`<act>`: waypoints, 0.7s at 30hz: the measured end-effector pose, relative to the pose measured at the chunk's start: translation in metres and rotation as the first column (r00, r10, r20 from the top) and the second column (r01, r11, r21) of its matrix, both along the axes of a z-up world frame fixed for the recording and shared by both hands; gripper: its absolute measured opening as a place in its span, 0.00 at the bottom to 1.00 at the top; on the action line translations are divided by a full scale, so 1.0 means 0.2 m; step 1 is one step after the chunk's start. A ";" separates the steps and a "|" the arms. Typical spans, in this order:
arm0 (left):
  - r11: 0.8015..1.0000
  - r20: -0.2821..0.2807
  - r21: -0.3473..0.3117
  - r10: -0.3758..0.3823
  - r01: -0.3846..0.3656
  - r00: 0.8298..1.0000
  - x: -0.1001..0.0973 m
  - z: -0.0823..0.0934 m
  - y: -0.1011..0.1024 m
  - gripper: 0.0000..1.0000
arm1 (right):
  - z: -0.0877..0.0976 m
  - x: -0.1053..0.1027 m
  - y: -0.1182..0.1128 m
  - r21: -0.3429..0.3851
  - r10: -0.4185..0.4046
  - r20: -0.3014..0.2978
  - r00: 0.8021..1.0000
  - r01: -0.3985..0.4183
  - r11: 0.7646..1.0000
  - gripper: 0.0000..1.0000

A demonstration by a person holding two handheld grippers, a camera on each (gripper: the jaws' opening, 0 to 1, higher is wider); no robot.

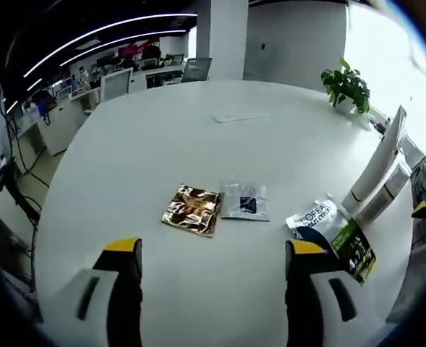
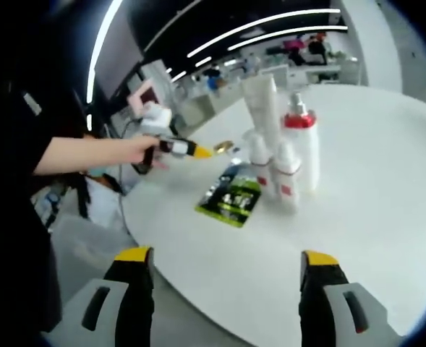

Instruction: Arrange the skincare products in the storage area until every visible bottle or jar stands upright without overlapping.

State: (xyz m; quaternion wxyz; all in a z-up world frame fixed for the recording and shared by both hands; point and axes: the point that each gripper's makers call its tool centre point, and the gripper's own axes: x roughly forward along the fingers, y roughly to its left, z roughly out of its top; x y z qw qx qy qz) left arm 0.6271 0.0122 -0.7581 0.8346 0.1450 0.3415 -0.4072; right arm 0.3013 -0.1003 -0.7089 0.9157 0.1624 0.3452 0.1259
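Both tools stand wide and empty: the left tool (image 1: 213,271) low in its view above the white worktop (image 1: 198,130), the right tool (image 2: 227,278) low in its own. Just beyond the left one lie flat sachets, a gold sachet (image 1: 192,209), a clear sachet (image 1: 246,200) and a green sachet (image 1: 335,235); thin packs may slip from the jaws. At centre of the right gripper view, bottles (image 2: 288,155) stand clustered and touching, so a careless reach could topple them.
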 end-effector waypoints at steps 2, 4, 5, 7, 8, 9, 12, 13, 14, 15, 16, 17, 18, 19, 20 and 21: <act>1.000 0.012 0.010 -0.008 0.008 1.000 0.04 -0.01 -0.01 0.72 | 0.00 0.00 0.00 0.000 -0.003 -0.003 1.000 0.003 1.000 0.85; 1.000 0.025 0.023 -0.016 0.016 1.000 0.08 -0.01 -0.03 0.70 | -0.01 0.00 0.00 0.004 -0.006 -0.007 1.000 0.006 1.000 0.85; 0.999 0.032 0.028 -0.020 0.019 0.999 0.09 -0.02 -0.03 0.70 | -0.01 0.00 0.00 0.003 -0.007 -0.010 1.000 0.007 1.000 0.85; 0.999 0.042 0.037 -0.024 0.023 0.999 0.13 -0.02 -0.04 0.70 | -0.01 -0.01 -0.01 0.001 -0.008 -0.015 1.000 0.008 1.000 0.84; 0.999 0.047 0.043 -0.026 0.024 0.999 0.15 -0.02 -0.05 0.70 | -0.02 -0.01 -0.01 -0.001 -0.009 -0.017 1.000 0.009 1.000 0.84; 0.998 0.051 0.048 -0.032 0.030 0.998 0.17 -0.03 -0.06 0.69 | -0.02 -0.01 -0.01 -0.002 -0.011 -0.020 1.000 0.011 1.000 0.84; 0.997 0.062 0.057 -0.056 0.052 0.997 0.21 -0.04 -0.08 0.64 | -0.03 -0.02 -0.02 -0.005 -0.017 -0.027 0.999 0.017 1.000 0.84; 0.996 0.065 0.069 -0.069 0.064 0.996 0.22 -0.06 -0.08 0.63 | -0.03 -0.02 -0.02 -0.005 -0.020 -0.029 0.999 0.019 1.000 0.84; 0.994 0.066 0.080 -0.079 0.073 0.995 0.22 -0.07 -0.08 0.62 | -0.03 -0.02 -0.02 -0.006 -0.021 -0.030 0.999 0.021 1.000 0.84; 0.993 0.063 0.090 -0.086 0.080 0.994 0.23 -0.08 -0.08 0.61 | -0.03 -0.02 -0.02 -0.007 -0.022 -0.031 0.999 0.021 1.000 0.84; 0.992 0.061 0.093 -0.087 0.082 0.994 0.23 -0.09 -0.08 0.61 | -0.03 -0.02 -0.02 -0.007 -0.022 -0.033 0.999 0.022 1.000 0.84; 0.992 0.059 0.095 -0.087 0.082 0.994 0.24 -0.10 -0.09 0.61 | -0.03 -0.02 -0.02 -0.007 -0.022 -0.034 0.999 0.022 1.000 0.84; 0.993 0.051 0.092 -0.081 0.076 0.995 0.25 -0.11 -0.09 0.61 | -0.03 -0.02 -0.02 -0.007 -0.023 -0.036 0.999 0.023 1.000 0.83; 0.994 0.042 0.087 -0.070 0.067 0.997 0.25 -0.11 -0.08 0.60 | -0.03 -0.02 -0.02 -0.008 -0.024 -0.037 0.999 0.023 1.000 0.83; 0.995 0.037 0.084 -0.065 0.061 0.997 0.26 -0.12 -0.08 0.58 | -0.04 -0.02 -0.03 -0.011 -0.024 -0.037 0.999 0.024 1.000 0.83; 0.995 0.035 0.084 -0.064 0.060 0.997 0.26 -0.12 -0.08 0.57 | -0.04 -0.01 -0.03 -0.012 -0.025 -0.037 0.999 0.025 1.000 0.84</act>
